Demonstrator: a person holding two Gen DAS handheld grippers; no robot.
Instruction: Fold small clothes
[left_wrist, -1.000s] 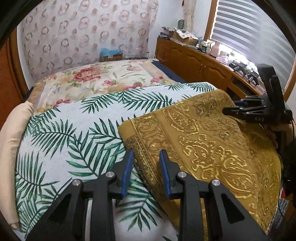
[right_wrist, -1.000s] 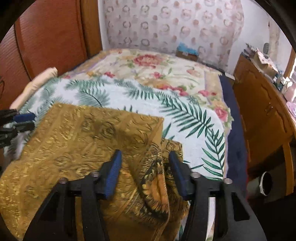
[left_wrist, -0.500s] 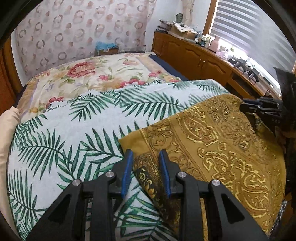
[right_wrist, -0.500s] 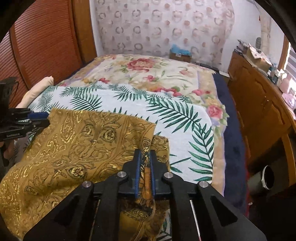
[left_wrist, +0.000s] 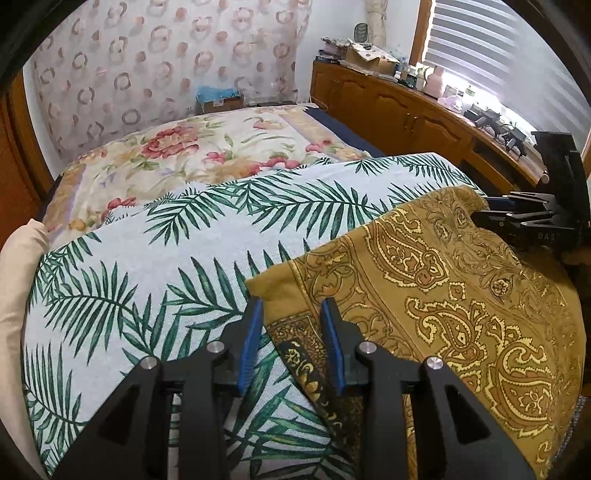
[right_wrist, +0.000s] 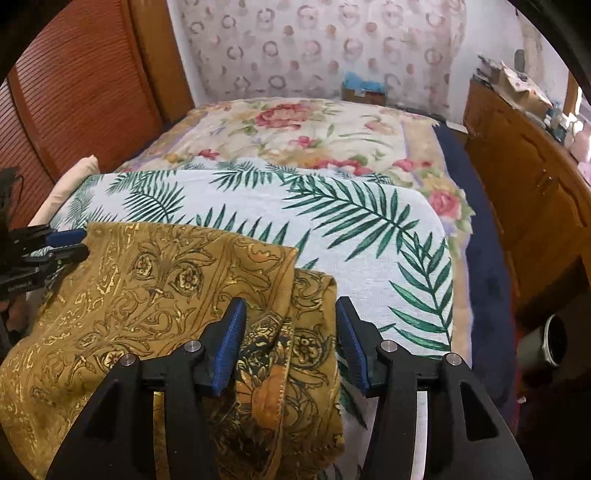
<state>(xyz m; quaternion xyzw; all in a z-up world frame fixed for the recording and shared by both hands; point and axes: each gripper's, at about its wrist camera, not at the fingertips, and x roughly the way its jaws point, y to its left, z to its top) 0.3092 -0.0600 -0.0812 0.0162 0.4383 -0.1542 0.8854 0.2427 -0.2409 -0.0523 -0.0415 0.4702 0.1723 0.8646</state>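
A golden-brown paisley cloth (left_wrist: 443, 295) lies folded on the palm-leaf blanket (left_wrist: 147, 277) on the bed. My left gripper (left_wrist: 291, 302) hovers at the cloth's near left corner. Its jaws are opening a little, and the cloth's edge lies between them without being pressed. In the right wrist view the same cloth (right_wrist: 147, 295) shows a doubled-over right edge with a dark patterned strip. My right gripper (right_wrist: 291, 301) straddles that edge, its jaws opening and its pads clear of the fabric. Each gripper also shows in the other's view: the right gripper (left_wrist: 484, 216) and the left gripper (right_wrist: 81, 243).
A floral bedspread (right_wrist: 314, 136) covers the far bed. A cream pillow (left_wrist: 18, 280) lies at the bed's left side. Wooden cabinets (left_wrist: 406, 114) with clutter on top run along the right, a slatted wooden door (right_wrist: 74, 92) stands on the left, and a mug (right_wrist: 550, 339) sits on the floor.
The right gripper shut on the cloth's folded right edge half a second ago and has since opened wide. The left gripper shifted so the cloth's corner now lies between its jaws.
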